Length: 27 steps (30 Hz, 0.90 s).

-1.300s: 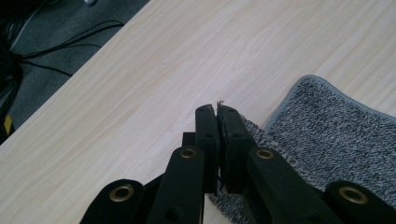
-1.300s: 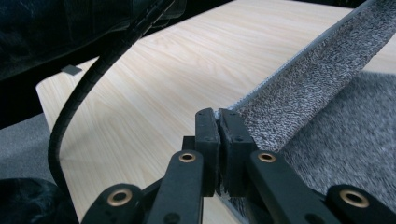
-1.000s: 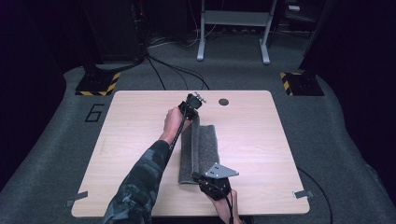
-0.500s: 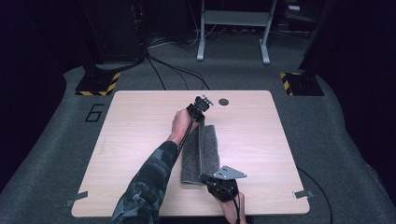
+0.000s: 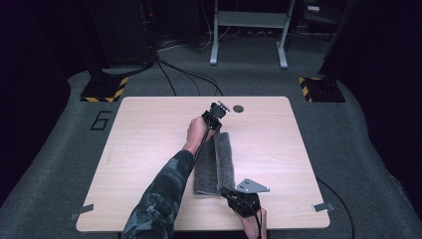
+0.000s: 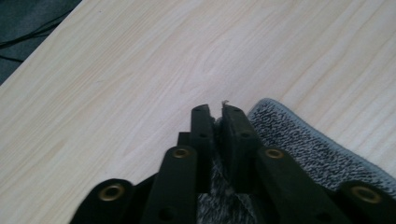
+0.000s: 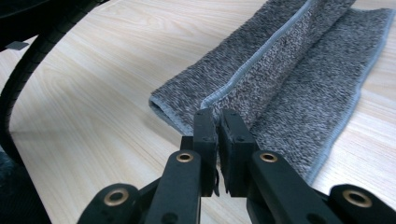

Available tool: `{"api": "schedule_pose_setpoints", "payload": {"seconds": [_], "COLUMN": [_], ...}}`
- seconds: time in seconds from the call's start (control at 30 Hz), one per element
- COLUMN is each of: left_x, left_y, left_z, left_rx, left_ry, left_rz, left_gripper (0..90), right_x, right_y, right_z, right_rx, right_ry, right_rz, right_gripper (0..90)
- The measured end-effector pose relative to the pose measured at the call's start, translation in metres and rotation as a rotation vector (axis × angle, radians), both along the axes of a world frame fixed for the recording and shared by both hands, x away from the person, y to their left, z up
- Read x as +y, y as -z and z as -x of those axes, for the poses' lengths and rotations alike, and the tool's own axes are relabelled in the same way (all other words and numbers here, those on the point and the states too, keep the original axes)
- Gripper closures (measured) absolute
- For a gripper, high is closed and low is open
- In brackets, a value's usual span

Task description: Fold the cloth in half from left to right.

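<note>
Towel (image 5: 219, 162) farther back; floor "6" (image 5: 101, 120)

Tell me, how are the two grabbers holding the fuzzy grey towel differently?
The left gripper pinches the grey towel's far end; the right gripper pinches its near end. The right gripper carries a grey plate on top; the left shows none. Both are shut on the towel.

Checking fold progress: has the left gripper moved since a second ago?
Yes. In the high view the left gripper has moved away from the person, closer to the dark round spot on the table, drawing the towel along.
</note>
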<state>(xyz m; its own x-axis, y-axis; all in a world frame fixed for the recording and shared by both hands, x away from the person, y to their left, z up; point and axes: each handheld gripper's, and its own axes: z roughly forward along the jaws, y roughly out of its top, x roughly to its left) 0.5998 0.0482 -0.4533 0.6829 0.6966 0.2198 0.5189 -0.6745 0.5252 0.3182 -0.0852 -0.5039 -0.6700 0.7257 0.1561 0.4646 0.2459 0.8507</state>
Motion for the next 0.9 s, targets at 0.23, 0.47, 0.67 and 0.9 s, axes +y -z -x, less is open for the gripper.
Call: {"api": "schedule_pose_setpoints", "payload": {"seconds": [0.23,0.47,0.67,0.9], "left_x": [-0.001,0.016,0.042,0.081], "left_y": [-0.012,-0.024,-0.019,0.000], "left_z": [0.005,0.019,0.038,0.068], "left_rx": [-0.007,-0.005,-0.007,0.020], "left_ry": [-0.009,-0.009,-0.004,-0.008], "left_rz": [0.085,0.132,0.133,0.164], "left_gripper": [30.1,19.3,17.5,14.9], "right_x": [-0.012,-0.036,-0.037,-0.025], "right_y": [-0.001,-0.006,-0.007,0.004], "right_z": [0.008,0.014,-0.015,-0.052], "right_rx": [-0.010,-0.034,-0.002,0.062], "right_ry": [0.048,0.112,0.118,0.118], "right_rz": [0.014,0.026,0.037,0.133], "right_gripper": [82.2,69.0,53.8,30.0]}}
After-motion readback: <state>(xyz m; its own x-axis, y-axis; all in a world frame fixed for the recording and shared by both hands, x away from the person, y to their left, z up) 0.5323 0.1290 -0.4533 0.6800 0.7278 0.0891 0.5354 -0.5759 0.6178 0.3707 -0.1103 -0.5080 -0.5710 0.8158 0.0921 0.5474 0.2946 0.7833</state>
